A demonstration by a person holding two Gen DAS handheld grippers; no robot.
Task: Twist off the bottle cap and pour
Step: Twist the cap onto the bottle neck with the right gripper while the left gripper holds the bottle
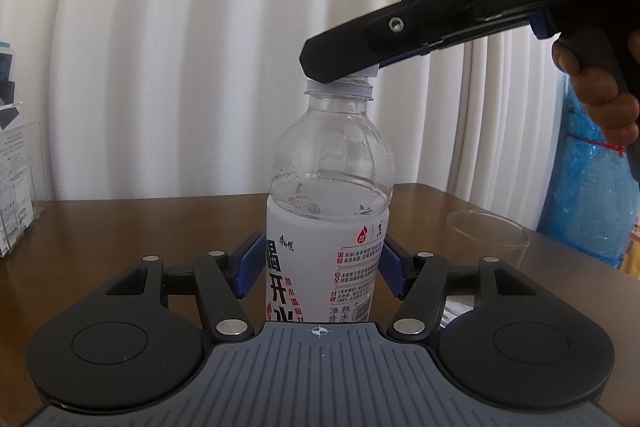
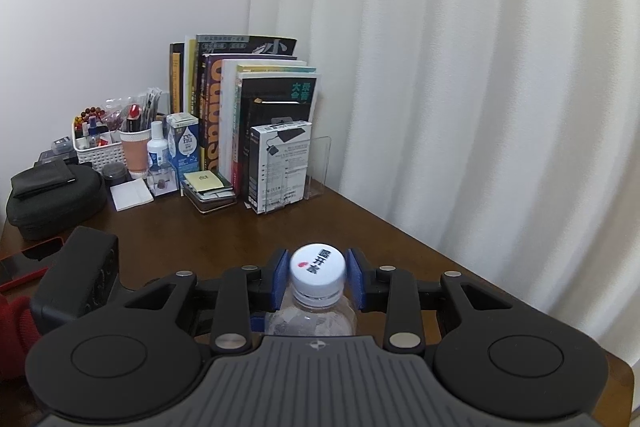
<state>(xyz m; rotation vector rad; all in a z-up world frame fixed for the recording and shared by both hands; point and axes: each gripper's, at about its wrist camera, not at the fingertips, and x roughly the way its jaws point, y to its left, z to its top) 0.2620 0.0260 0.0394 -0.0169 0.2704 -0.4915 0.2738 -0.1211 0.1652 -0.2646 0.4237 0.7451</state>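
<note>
A clear water bottle (image 1: 326,211) with a white label stands upright on the brown table (image 1: 140,227), about half full. My left gripper (image 1: 322,267) is shut on its labelled body, a blue pad pressed against each side. The right gripper (image 2: 318,277) comes in from the upper right and is shut on the white cap (image 2: 317,267), whose printed top shows between the blue pads. In the left wrist view the right gripper (image 1: 340,67) hides most of the cap, and a hand (image 1: 604,99) holds its handle. An empty clear glass (image 1: 488,235) stands to the bottle's right.
Upright books (image 2: 248,99) and a white box in an acrylic stand (image 2: 280,167) line the far table edge by the curtain. A white basket (image 2: 100,147), small bottles and a black case (image 2: 52,203) crowd the far left. A blue plastic bag (image 1: 592,187) hangs beyond the table's right edge.
</note>
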